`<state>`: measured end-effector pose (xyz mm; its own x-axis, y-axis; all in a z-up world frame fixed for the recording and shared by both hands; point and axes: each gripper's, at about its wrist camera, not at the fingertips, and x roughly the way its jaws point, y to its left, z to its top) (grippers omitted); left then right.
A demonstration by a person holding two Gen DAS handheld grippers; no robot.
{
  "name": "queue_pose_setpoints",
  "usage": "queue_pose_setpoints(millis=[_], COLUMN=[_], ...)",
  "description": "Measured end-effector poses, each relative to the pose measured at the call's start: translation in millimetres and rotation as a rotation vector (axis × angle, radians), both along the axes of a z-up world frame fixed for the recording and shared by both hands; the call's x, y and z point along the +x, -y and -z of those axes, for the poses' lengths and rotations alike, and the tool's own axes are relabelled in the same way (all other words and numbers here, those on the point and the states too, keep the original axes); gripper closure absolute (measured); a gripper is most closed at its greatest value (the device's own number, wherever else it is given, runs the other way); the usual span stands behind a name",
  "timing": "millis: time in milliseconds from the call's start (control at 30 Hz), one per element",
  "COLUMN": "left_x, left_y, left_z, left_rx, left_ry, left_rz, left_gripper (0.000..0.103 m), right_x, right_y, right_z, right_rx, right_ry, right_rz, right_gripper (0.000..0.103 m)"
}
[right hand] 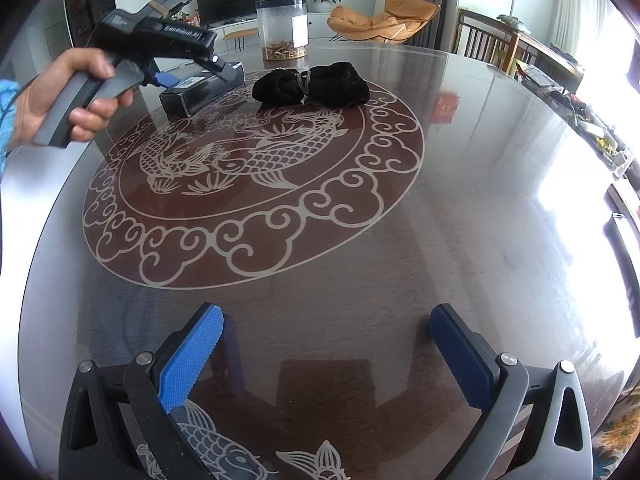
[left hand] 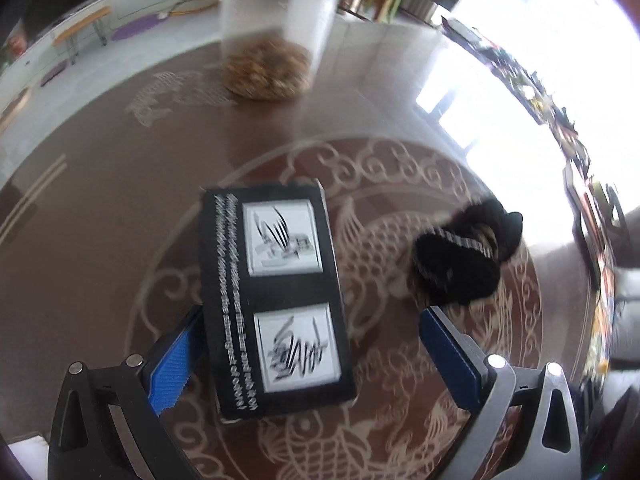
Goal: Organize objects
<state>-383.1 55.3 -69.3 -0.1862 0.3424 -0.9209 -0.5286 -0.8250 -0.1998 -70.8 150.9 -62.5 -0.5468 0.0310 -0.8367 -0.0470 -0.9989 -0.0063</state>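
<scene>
Nearest our left gripper [left hand: 310, 344] lies the box [left hand: 276, 300], black with two white picture panels and a line of white text; it rests flat on the table [left hand: 100, 240] between the spread blue pads, the left pad [left hand: 172, 368] just beside or touching its long side, the right pad well apart from it, so we list this claw as released and holding nothing. Black bundle [left hand: 460, 260], soft cloth tied round the middle with cord: on the table just right of the box, over the far part of the fish medallion [right hand: 256, 152]. Clear jar [left hand: 276, 36], dark lid, brown contents at the bottom: upright near the table's far edge, beyond the box. Our right gripper [right hand: 326, 356] hangs over the table's near edge, pads wide apart, released, nothing between them. Seen from the right wrist, a hand [right hand: 56, 92] grips the left tool's handle, and the tool reaches the box at the medallion's far left rim.
</scene>
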Motion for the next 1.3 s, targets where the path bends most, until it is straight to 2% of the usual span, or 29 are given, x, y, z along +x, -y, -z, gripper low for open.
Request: queue_pose_setpoints(millis=[100, 167, 200, 233, 267, 300, 333, 433, 533, 567, 667, 800, 900, 933, 967, 1000, 1067, 1167, 1300], left_x=[17.3, 20.6, 22.6, 24.1, 27.7, 30.9, 34.5, 61.9, 95.3, 113.2, 160.9, 224.6, 251.0, 253.1, 252.0, 250.5, 237.8, 241.5, 238.9], left_y=[-10.9, -15.4, -15.5, -14.2, -10.8, -7.9, -5.2, -1.5, 2.9, 8.4, 16.8, 17.9, 24.2, 29.7, 31.9, 35.5, 44.2, 45.3, 46.9], left_z=[4.2, 9.9, 10.5, 9.3, 6.3, 4.5, 4.9, 6.0, 8.4, 9.1, 10.8, 13.9, 15.1, 17.9, 19.4, 22.2, 18.6, 20.0, 18.7], left_rx=[-0.088, -0.144, -0.145, -0.138, -0.125, -0.116, -0.105, -0.128, -0.134, -0.134, -0.136, -0.136, -0.14, -0.15, -0.163, -0.179, -0.14, -0.129, -0.126], left_ry=[-0.077, -0.126, -0.151, -0.172, -0.195, -0.209, -0.2, -0.225, -0.207, -0.201, -0.213, -0.256, -0.278, -0.279, -0.277, -0.262, -0.261, -0.301, -0.303], left_rz=[0.042, 0.021, -0.013, -0.052, -0.107, -0.144, -0.173, -0.248, -0.395, -0.461, -0.545, -0.566, -0.572, -0.573, -0.58, -0.596, -0.607, -0.59, -0.592], left_gripper=[0.0, 0.0, 0.001, 0.012, 0.031, 0.042, 0.045, 0.044, 0.045, 0.045, 0.045, 0.044, 0.041, 0.026, 0.005, 0.0, 0.0, 0.0, 0.0], right_x=[-0.1, 0.0, -0.1, -0.1, -0.1, 0.0, 0.0, -0.3, -0.6, -0.6, -0.4, 0.1, 0.2, 0.0, 0.1, 0.1, 0.0, 0.2, -0.2], right_y=[0.1, 0.0, 0.1, 0.0, -0.1, -0.1, -0.2, 0.2, 0.3, 0.4, 0.4, 1.3, 1.5, 1.8, 1.5, 1.5, 1.4, 1.4, 2.0], right_z=[0.1, 0.1, 0.1, 0.2, 0.1, 0.0, 0.1, 0.4, 0.5, 0.5, 0.4, 1.1, 1.1, 1.2, 1.1, 1.3, 1.3, 1.4, 2.1], right_rx=[0.0, 0.0, 0.0, 0.0, 0.0, 0.0, 0.0, 0.0, 0.0, 0.0, 0.0, 0.0, 0.0, 0.0, -0.001, -0.001, 0.0, 0.0, 0.003], right_ry=[0.0, 0.0, 0.0, 0.0, 0.0, 0.0, 0.0, 0.0, 0.0, 0.0, 0.0, 0.002, 0.003, 0.003, 0.002, 0.002, 0.002, 0.001, -0.002], right_rz=[0.001, 0.001, 0.001, 0.0, 0.0, 0.0, 0.0, 0.0, 0.001, 0.001, 0.0, -0.007, -0.007, -0.006, -0.006, -0.005, -0.006, -0.006, -0.003], right_gripper=[0.0, 0.0, 0.0, 0.0, 0.0, 0.0, 0.0, 0.0, 0.0, 0.0, 0.0, 0.0, 0.0, 0.0, 0.0, 0.0, 0.0, 0.0, 0.0])
